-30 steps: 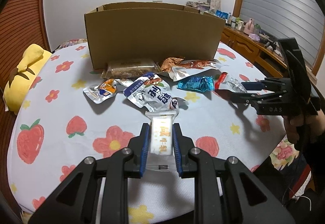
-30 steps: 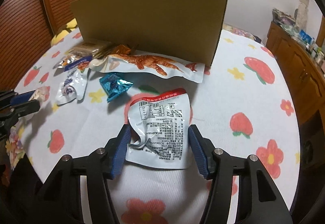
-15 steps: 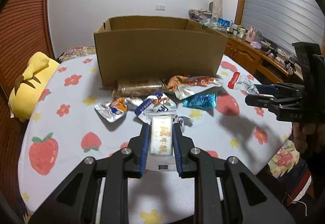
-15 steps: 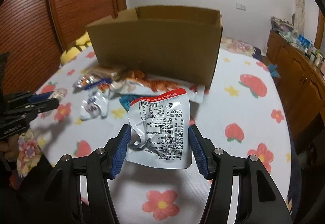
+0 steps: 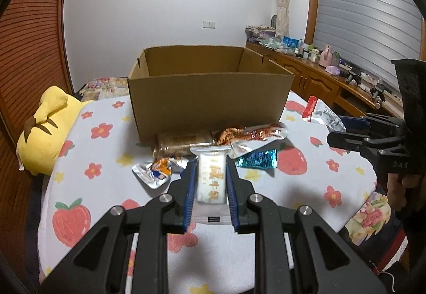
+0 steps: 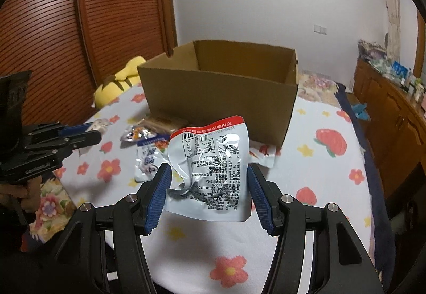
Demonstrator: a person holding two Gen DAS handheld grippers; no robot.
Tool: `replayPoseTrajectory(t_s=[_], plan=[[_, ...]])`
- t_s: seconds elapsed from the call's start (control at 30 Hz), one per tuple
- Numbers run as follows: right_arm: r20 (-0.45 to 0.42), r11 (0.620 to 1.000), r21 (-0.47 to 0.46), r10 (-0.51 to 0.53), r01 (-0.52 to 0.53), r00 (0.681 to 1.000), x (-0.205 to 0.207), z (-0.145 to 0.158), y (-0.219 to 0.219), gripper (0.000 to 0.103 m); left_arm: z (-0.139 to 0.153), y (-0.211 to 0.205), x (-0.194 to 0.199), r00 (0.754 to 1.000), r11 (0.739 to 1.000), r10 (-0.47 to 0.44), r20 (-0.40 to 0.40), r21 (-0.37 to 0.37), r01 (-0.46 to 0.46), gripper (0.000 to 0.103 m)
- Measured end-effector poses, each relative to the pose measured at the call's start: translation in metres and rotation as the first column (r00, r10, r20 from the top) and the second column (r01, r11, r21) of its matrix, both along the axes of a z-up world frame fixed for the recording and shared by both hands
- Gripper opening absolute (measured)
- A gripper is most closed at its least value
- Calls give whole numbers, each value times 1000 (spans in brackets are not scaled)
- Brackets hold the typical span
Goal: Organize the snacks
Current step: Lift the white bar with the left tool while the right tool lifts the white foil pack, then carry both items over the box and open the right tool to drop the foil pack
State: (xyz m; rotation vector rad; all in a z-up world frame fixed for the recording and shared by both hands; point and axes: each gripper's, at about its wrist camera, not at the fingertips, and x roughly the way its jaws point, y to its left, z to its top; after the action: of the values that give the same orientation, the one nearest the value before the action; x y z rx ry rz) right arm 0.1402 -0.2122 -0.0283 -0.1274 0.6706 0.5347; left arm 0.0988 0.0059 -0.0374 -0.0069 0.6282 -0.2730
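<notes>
My left gripper is shut on a white snack bar with orange lettering, held above the table. My right gripper is shut on a silver pouch with a red top edge, also lifted; it shows at the right of the left wrist view. An open cardboard box stands at the back of the table, its inside partly visible and bare. Several snack packets lie in front of it: a brown bar, an orange-red pouch, a blue foil packet, a silver-orange pouch.
The round table has a white cloth with strawberries and flowers. A yellow plush toy lies at its left edge. A wooden sideboard with clutter runs along the right wall. A blue-white packet lies left of my right gripper.
Both grippers have risen with their snacks, so the box's open top now shows. The packets on the table have not moved.
</notes>
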Motion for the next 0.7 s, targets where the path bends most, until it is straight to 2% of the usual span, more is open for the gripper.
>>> replayPoseTrajectory(t_s=[0.4,0.7], plan=[[43,1000,16,19,-20,999,4,19,5,60,18,-6,17,999,1000,-9,36,10,9,20],[64,998,26,52,-54,997,26,28,16,60,27,-1,38,999,1000,5,46,25,-6,20]])
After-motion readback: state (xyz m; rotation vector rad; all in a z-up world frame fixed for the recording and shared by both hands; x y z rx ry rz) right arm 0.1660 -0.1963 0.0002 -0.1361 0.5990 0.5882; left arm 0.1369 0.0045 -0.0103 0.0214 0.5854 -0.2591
